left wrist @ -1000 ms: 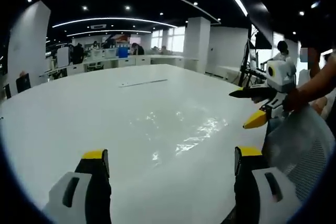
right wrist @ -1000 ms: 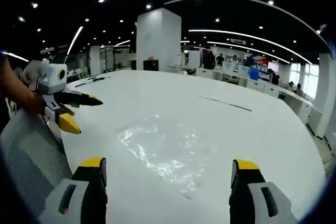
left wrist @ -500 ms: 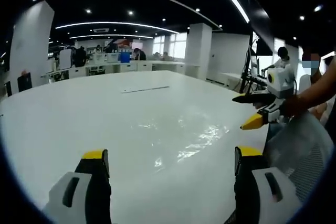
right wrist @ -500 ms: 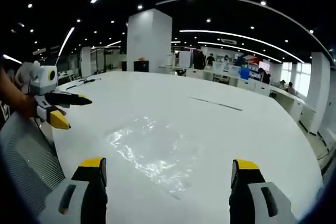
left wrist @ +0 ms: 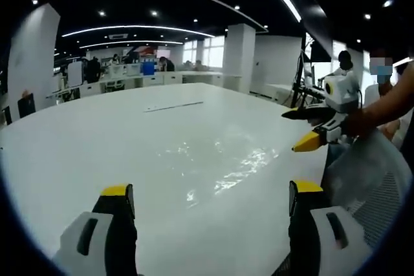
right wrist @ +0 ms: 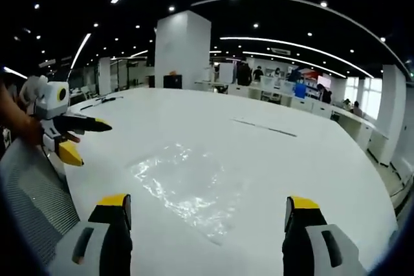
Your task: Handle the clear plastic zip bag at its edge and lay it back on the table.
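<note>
- I see the clear zip bag (right wrist: 184, 187) lying flat on the white table (right wrist: 310, 159).
- My left gripper (left wrist: 208, 200) is wide open, empty.
- My right gripper (right wrist: 208, 211) likewise, holding nothing.

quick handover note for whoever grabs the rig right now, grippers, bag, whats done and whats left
Left gripper: open, holding nothing, above the near edge of the table.
Right gripper: open, holding nothing, facing the bag from the other side.
Clear plastic zip bag: lying flat on the white table, between the two grippers, touched by neither.
Done: nothing can be confirmed from this moment alone; the bag is on the table.
Left: if not yet handled, close the fingers on one bag edge, lift it, then lay it back flat.
A mesh chair back sits at the table edge.
</note>
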The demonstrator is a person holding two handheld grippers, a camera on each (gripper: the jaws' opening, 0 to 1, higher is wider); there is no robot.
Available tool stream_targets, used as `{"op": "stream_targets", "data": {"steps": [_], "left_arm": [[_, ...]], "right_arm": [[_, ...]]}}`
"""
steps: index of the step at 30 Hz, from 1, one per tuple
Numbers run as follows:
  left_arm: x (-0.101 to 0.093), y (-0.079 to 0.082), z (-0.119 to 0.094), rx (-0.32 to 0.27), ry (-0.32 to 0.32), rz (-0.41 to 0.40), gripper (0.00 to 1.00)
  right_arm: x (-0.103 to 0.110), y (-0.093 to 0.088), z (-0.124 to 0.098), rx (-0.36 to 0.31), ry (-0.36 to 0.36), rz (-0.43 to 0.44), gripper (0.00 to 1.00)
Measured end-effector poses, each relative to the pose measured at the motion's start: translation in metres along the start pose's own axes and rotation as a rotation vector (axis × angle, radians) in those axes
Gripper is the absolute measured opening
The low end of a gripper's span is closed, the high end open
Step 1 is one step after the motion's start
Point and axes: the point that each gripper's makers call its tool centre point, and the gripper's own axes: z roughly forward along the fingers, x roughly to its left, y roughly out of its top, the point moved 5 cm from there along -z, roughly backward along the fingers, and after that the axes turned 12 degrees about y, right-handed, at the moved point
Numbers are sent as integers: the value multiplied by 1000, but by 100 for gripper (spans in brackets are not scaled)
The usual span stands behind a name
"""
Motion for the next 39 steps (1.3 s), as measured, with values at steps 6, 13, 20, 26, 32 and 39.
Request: {"op": "stream_targets", "data": {"steps": [6,13,20,26,32,39], "left_arm": [[12,0,0,-3,17,-16,98],[13,0,-1,-4,31,-24,98],[11,-1,0,1,18,-17,98],[10,-2,1,10,9,-14,97],[8,-2,1,13,6,-7,97],[7,-3,1,16,-6,1,96]], "right_arm": [[1,-1,1,7,10,2,100],[4,-3,2,27,21,-3,99],[3,-5,3,35,23,-4,98],[3,-4,2,30,22,2,96],[4,-4,4,40,32,19,88],[2,-1,10,33,28,45,74]]}}
